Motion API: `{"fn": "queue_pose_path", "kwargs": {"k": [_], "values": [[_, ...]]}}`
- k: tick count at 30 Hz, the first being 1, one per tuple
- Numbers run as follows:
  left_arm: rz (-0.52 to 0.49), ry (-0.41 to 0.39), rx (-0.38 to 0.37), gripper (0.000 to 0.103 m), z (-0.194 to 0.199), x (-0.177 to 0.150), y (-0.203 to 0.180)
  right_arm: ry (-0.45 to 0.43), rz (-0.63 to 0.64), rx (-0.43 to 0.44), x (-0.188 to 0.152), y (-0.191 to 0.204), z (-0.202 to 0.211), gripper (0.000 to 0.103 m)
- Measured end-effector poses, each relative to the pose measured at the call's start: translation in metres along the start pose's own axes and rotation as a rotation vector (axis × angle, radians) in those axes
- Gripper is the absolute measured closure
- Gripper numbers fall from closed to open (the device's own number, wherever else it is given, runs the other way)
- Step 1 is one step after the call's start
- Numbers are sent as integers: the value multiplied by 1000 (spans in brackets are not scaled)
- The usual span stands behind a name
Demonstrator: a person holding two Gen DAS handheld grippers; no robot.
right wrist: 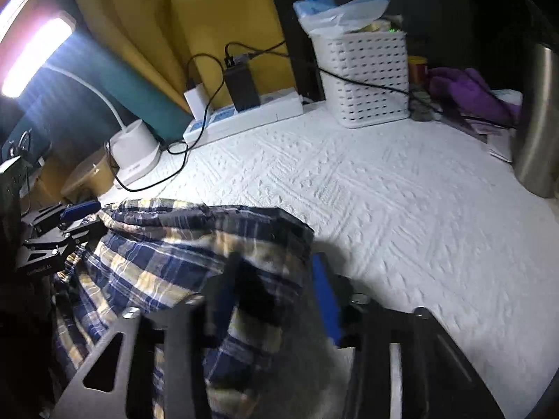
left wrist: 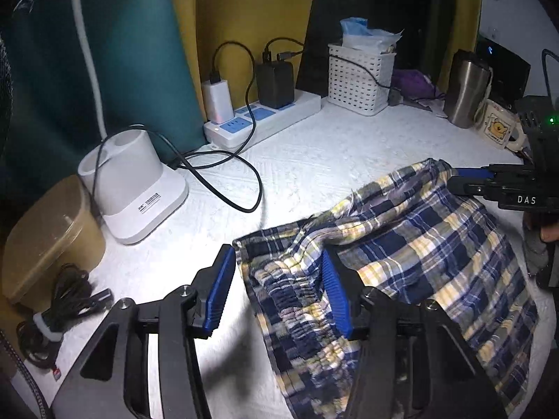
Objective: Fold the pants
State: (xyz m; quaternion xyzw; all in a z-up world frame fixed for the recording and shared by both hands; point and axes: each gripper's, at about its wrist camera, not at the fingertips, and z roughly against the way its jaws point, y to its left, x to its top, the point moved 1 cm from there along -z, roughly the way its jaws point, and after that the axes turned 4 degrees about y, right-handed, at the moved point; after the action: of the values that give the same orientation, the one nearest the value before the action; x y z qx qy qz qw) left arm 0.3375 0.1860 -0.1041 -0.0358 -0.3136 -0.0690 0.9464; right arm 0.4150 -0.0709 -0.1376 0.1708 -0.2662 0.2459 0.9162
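Left wrist view looks down on plaid pants point(left wrist: 401, 262) lying rumpled on the white textured worktop point(left wrist: 314, 160), their gathered waistband between the blue pads of the left tool point(left wrist: 279, 289). Those pads stand apart, the left one clear of the cloth and the right one against it, so nothing is clamped. At the right edge the right tool point(left wrist: 464, 178) reaches in level and pinches the far raised corner of the pants. Right wrist view is blurred, but fabric fills the gap of the right tool point(right wrist: 276, 296), bunched between its blue pad and dark finger, with the left tool point(right wrist: 75, 214) at the cloth's far side. Along the back stand a white desk lamp base point(left wrist: 139, 188), a power strip point(left wrist: 262, 118) with chargers, a perforated white basket point(left wrist: 360, 80), a steel tumbler point(left wrist: 466, 90) and a cartoon mug point(left wrist: 496, 127).
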Motion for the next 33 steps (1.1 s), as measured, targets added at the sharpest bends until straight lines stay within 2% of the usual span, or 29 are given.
{"fn": "queue_pose_path", "kwargs": {"k": [4, 18, 25, 28, 30, 33], "values": [[6, 20, 38, 55, -16, 1, 6, 7, 11, -19, 8, 3, -10, 70], [61, 42, 56, 52, -37, 5, 22, 11, 29, -61, 21, 2, -26, 70], [121, 33, 25, 52, -18, 12, 28, -6, 9, -83, 21, 2, -20, 70], [122, -9, 8, 46, 5, 14, 24, -22, 2, -95, 20, 4, -9, 67], [124, -40, -2, 37, 19, 13, 22, -31, 0, -99, 18, 5, -2, 67], [124, -49, -27, 30, 32, 10, 17, -41, 3, -103, 14, 7, 10, 63]]}}
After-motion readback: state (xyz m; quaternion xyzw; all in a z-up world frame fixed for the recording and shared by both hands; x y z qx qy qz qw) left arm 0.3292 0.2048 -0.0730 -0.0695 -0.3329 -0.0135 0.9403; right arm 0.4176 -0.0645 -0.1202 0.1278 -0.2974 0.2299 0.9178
